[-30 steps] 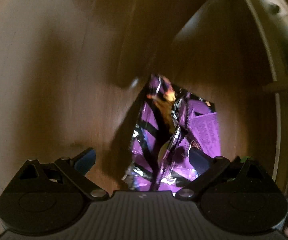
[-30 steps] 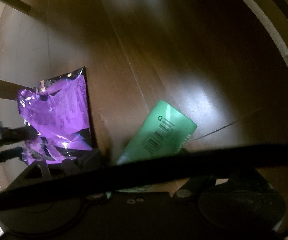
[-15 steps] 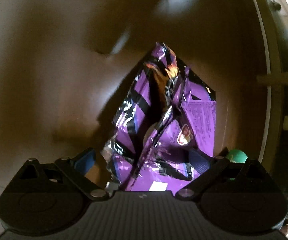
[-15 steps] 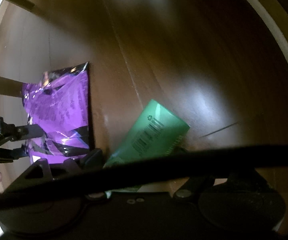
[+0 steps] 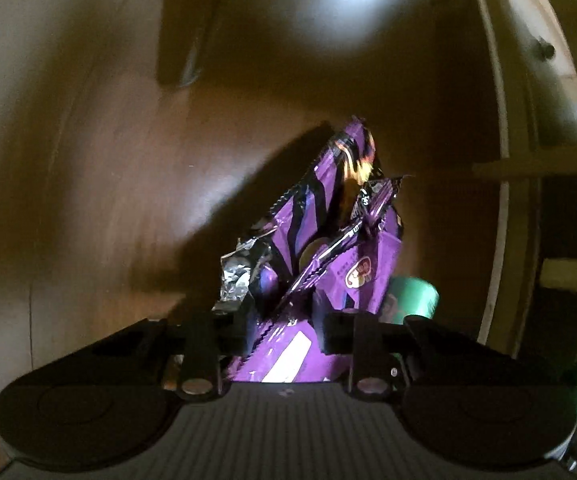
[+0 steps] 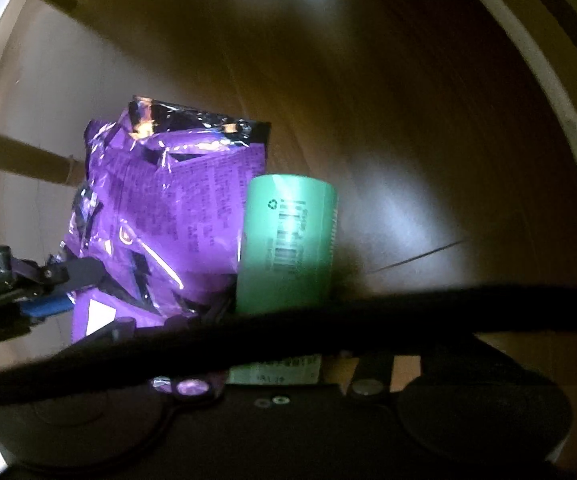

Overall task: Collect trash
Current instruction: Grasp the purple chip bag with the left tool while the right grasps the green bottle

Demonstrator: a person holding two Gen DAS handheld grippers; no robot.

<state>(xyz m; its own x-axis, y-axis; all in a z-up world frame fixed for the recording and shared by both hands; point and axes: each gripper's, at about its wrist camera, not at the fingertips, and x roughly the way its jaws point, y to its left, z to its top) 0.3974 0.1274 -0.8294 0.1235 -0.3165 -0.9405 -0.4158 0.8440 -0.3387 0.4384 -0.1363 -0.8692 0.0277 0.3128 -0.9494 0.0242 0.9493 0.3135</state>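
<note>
We see the left gripper (image 5: 284,328) clamped on the lower end of a crumpled purple bag (image 5: 328,248). Both fingers press into the foil from either side, and the bag stands up between them, its torn silver flap to the left and its orange-marked top pointing away from the camera. The bag is off the dark wooden floor (image 5: 128,160), which shows its shadow behind it. Just right of the bag a green tube (image 5: 416,294) peeks out.

From the right wrist view the bag (image 6: 176,208) shows its printed back, with the left gripper (image 6: 68,280) biting its lower left corner; a blue pad is visible on one finger. The tube (image 6: 288,240) stands on end right beside the bag, touching or overlapping its right edge, barcode and recycling mark facing us. Its lower end runs down into the right gripper (image 6: 284,332), but a thick black cable (image 6: 328,320) crosses the view right over the fingers, so we cannot tell for sure whether they are closed on the tube. The floor (image 6: 428,140) beyond is glossy with a bright glare patch, and a pale baseboard (image 6: 560,128) curves along its right edge.
</note>
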